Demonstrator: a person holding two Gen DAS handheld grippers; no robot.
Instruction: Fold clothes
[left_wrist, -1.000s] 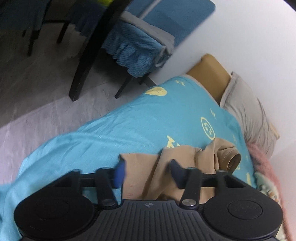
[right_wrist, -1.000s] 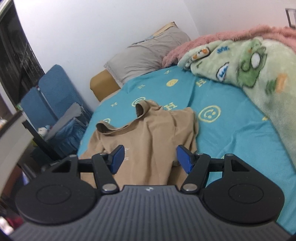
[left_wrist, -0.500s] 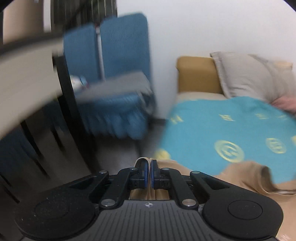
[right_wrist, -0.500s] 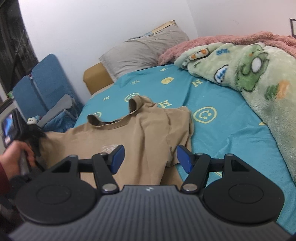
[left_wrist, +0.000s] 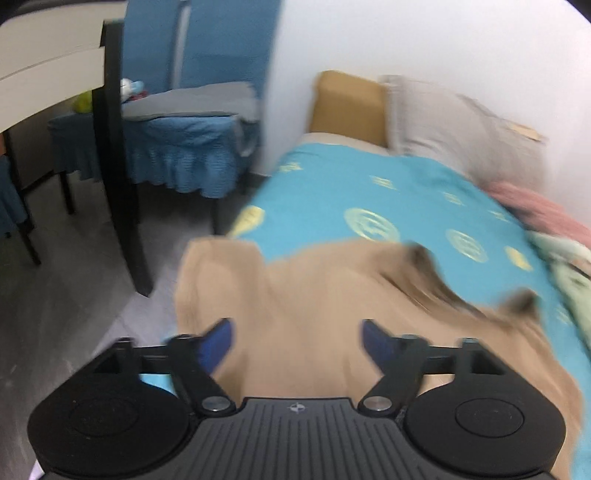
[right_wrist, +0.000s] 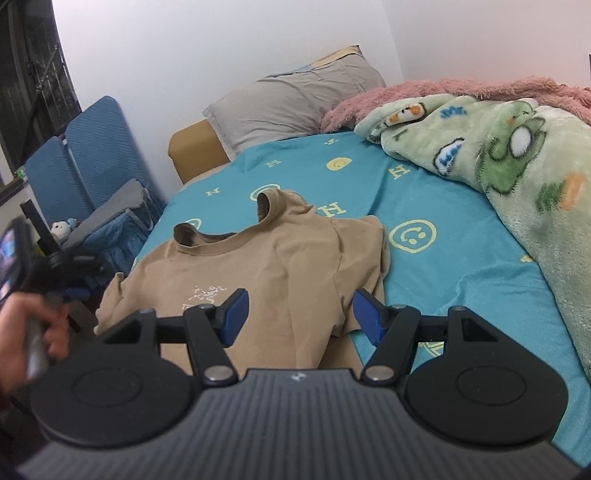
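A tan short-sleeved cotton T-shirt (right_wrist: 266, 266) lies spread on a bed covered by a turquoise sheet printed with yellow smiley faces and letters (right_wrist: 443, 206). The shirt sits directly ahead of and beneath both claws, its ribbed neckline at the far end and a small pale print on its chest just beyond the right claw's left finger.

The right claw (right_wrist: 299, 314) hovers over the shirt's near hem with its blue-padded jaws apart, gripping nothing.

The left claw (left_wrist: 297, 341) is above the shirt's left side, near the edge of the bed. Its jaws are opening, and no cloth is pinched between the pads; the shirt lies below the gap. This view is blurred. In the right wrist view a person's hand (right_wrist: 33, 332) holds this claw to the left of the shirt.

Beyond the shirt lies a grey pillow (right_wrist: 291, 99). To the right of the right claw is a heaped green fleece blanket with cartoon animals (right_wrist: 524, 170).
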